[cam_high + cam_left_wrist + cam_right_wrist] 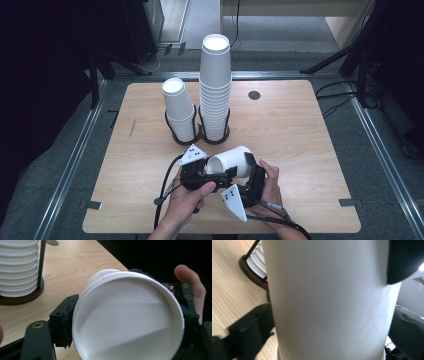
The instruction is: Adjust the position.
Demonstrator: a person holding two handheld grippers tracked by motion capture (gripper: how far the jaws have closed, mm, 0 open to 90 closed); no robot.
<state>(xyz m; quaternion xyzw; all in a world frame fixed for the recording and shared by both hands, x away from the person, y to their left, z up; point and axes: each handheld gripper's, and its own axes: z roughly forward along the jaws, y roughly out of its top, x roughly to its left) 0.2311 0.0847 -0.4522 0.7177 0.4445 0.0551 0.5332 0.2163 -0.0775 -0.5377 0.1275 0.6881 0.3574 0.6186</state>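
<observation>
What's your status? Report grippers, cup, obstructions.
Left gripper and right gripper both shut on paper cup, held on its side above table. Two cup stacks behind, apart.

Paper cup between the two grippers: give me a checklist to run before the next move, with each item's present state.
1. Left gripper has the paper cup at its rim: ok; in the left gripper view the jaws sit on either side of the open mouth.
2. Right gripper grips the cup's body: ok, judging by its jaws flanking the wall.
3. Cup empty: ok, the inside shows bare white.
4. Cup undeformed: ok, the rim looks round.
5. Short stack and tall stack upright in their holders: ok.
6. One cup or several nested ones: cannot tell.
</observation>
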